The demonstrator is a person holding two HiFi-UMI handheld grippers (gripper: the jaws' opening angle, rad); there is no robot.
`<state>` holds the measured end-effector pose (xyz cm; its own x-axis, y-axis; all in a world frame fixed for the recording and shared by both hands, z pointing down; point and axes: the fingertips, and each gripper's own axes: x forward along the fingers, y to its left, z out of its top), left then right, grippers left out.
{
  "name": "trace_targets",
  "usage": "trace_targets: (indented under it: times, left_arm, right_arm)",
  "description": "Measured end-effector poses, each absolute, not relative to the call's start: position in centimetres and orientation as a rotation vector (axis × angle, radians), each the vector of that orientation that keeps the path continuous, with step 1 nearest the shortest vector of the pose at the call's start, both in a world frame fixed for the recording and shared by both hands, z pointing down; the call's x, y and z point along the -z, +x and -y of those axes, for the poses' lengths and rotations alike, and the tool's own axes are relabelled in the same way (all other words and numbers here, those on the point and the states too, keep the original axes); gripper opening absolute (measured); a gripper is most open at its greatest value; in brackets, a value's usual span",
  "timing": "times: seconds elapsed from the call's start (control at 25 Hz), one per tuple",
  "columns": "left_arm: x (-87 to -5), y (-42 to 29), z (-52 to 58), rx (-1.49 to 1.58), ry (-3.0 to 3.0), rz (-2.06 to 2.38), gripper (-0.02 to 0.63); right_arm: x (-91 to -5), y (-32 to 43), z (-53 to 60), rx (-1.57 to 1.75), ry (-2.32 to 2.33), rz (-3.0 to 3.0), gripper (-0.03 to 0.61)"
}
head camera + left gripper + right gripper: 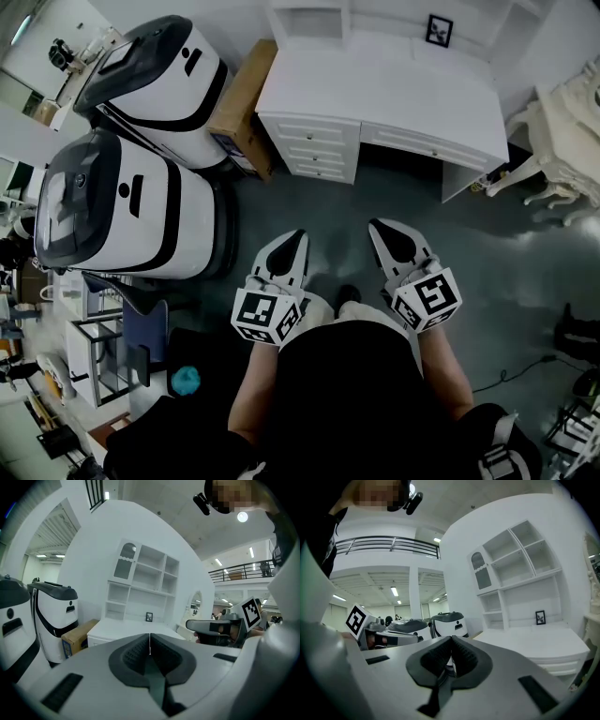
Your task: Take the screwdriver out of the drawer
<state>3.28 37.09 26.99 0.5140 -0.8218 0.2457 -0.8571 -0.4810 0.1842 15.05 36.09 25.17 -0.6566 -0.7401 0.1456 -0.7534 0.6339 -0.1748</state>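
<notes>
The left gripper (298, 234) and right gripper (376, 226), fingers pressed together on nothing, point toward the bench (375, 94) well ahead; its drawers (317, 142) are shut, screwdriver unseen.

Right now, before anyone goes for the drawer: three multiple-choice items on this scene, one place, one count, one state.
1. Where is the cardboard box?
A) between the desk and a white-and-black machine
B) on a shelf
C) in a gripper

2. In the head view, how many white-and-black machines stand left of the desk?
A) one
B) two
C) four

3. The left gripper is:
A) open
B) shut and empty
C) shut on a screwdriver

Answers:
1 A: the box is wedged beside the desk's left end, against the machine.
2 B: a second machine stands nearer the person.
3 B: its jaws meet with nothing between them.
</notes>
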Motion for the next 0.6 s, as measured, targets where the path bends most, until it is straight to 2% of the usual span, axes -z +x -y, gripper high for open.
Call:
trace_targets:
  times: [0.6]
  left_arm:
    - [-29.1, 3.3, -34.2, -0.223, 2.480, 1.342, 0.025]
  right_arm:
    - [-27.1, 15.9, -33.2, -0.415, 1.312, 2.751, 0.018]
